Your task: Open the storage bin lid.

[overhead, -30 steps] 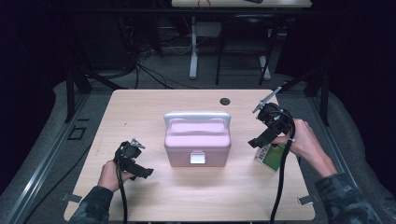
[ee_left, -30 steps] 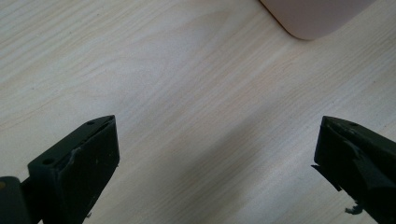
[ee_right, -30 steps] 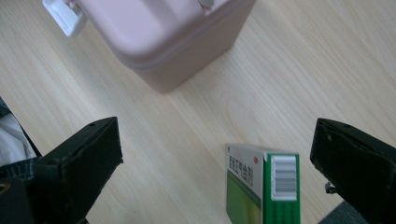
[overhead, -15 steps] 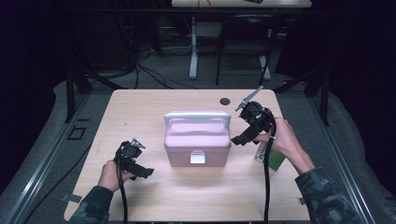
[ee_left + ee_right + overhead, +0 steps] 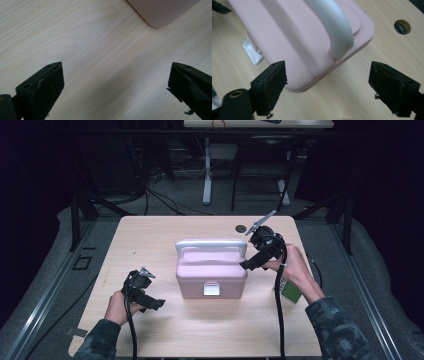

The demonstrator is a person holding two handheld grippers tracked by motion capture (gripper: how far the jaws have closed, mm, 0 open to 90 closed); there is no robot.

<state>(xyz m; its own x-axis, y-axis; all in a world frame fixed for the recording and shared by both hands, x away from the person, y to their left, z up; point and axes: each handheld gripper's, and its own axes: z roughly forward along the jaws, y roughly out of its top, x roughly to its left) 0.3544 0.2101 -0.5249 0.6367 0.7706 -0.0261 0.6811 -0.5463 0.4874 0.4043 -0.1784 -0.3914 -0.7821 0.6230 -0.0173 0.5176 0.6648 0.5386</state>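
Wooden table (image 5: 150,240) bears pink box (image 5: 211,270); green card (image 5: 290,291) behind right hand (image 5: 295,267).

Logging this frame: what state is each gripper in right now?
Left gripper: open, holding nothing, above bare table.
Right gripper: open, holding nothing, beside the pink box.

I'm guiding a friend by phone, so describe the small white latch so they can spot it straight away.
Start at the wooden table and find the pink box at its middle, with a white handle on top. The latch is the small white tab centred on the box's front wall, the side facing the person, bright against the pink.
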